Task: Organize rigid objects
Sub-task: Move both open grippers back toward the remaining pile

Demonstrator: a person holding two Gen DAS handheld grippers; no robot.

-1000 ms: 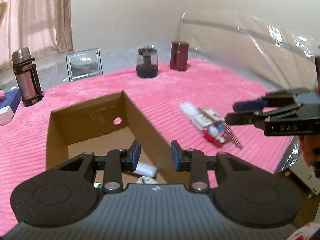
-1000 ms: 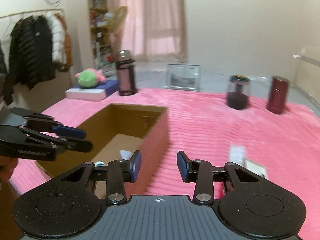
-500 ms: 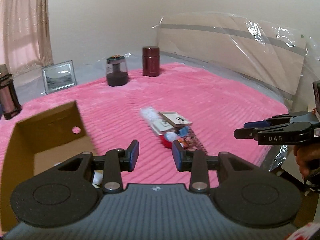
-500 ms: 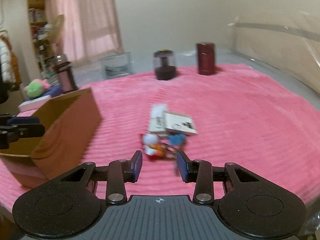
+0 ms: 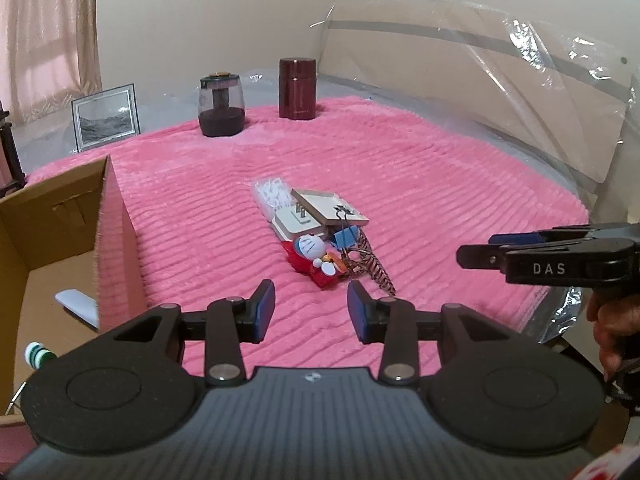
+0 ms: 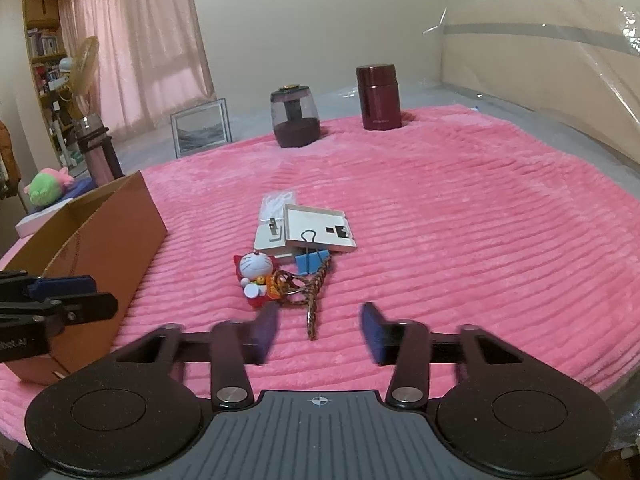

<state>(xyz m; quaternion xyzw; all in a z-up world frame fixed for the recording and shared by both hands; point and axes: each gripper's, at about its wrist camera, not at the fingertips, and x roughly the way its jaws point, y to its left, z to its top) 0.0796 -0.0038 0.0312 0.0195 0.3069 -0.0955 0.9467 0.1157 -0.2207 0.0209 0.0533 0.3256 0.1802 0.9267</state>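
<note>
A: Where is the clutter?
B: The cat figurine, blue binder clip, braided keychain and flat white box lie heaped on the pink blanket, just ahead of the right gripper, its fingers spread and empty.
A: The left gripper?
B: Also spread, empty; the cardboard box sits left of its fingers.

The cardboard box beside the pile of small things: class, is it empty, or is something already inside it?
Not empty. The left wrist view shows the cardboard box open-topped, with a white object and a green-and-white item on its floor.
</note>
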